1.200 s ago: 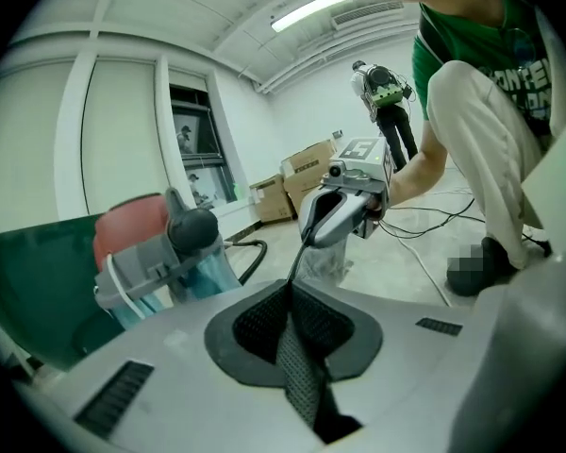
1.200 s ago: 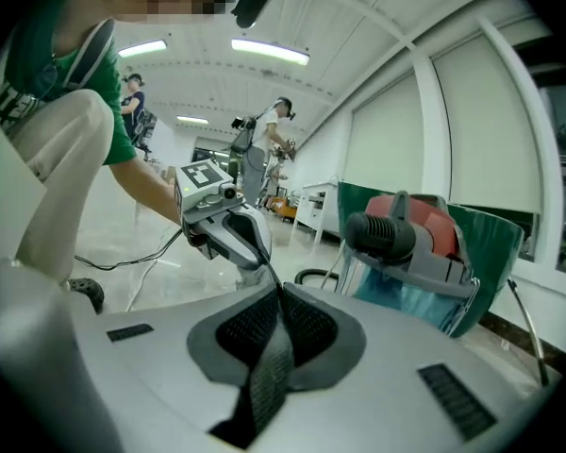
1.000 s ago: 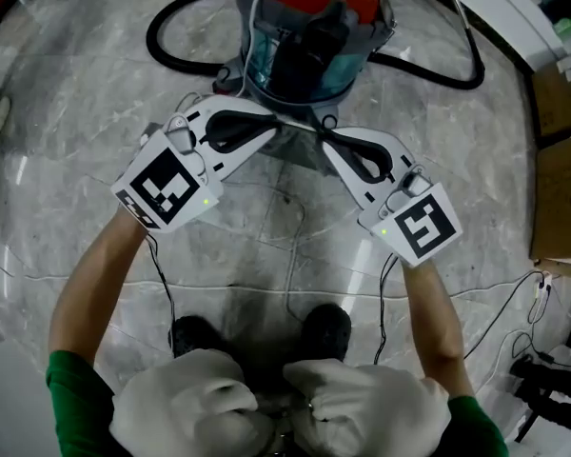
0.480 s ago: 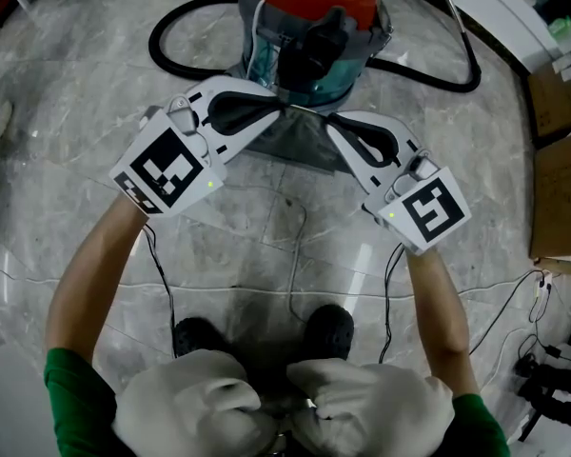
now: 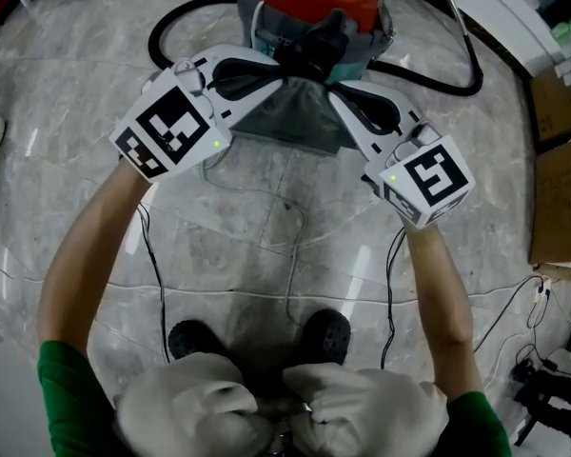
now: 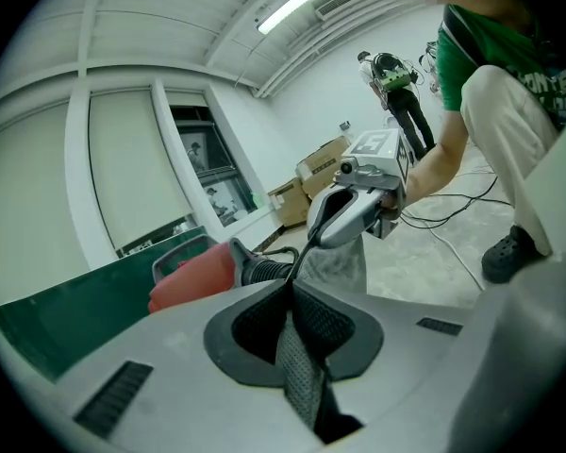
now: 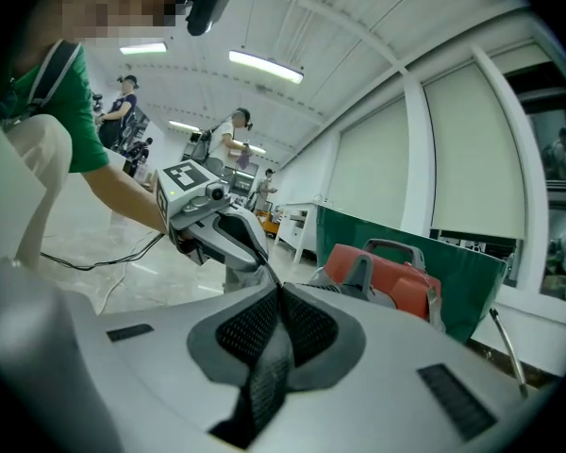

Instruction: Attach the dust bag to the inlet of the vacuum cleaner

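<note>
Left gripper (image 5: 282, 77): jaws together, pinched on grey mesh fabric, the left upper corner of the dust bag (image 5: 293, 120). Its own view shows the cloth running up between the pads (image 6: 264, 324) and out past the tips.

Right gripper (image 5: 329, 90): jaws likewise closed on the bag, at its right upper corner; mesh is squeezed flat between the pads (image 7: 311, 333).

The two sets of tips are near each other and point inward, so the bag's top edge is stretched short between them. The rest of the bag hangs down toward me as a grey sheet, clear of the marble floor (image 5: 266, 227).

The vacuum cleaner (image 5: 314, 3), with its red lid and bluish drum, stands on the floor just beyond the bag. The bag's top edge sits right against the dark front part of the machine; I cannot tell whether it touches the inlet.

A black hose (image 5: 167, 29) loops on the floor to the left of the drum and out to the right. Thin cables (image 5: 291, 255) trail across the floor between the bag and my shoes (image 5: 327, 331). Cardboard boxes (image 5: 561, 150) lie at the floor's right edge
</note>
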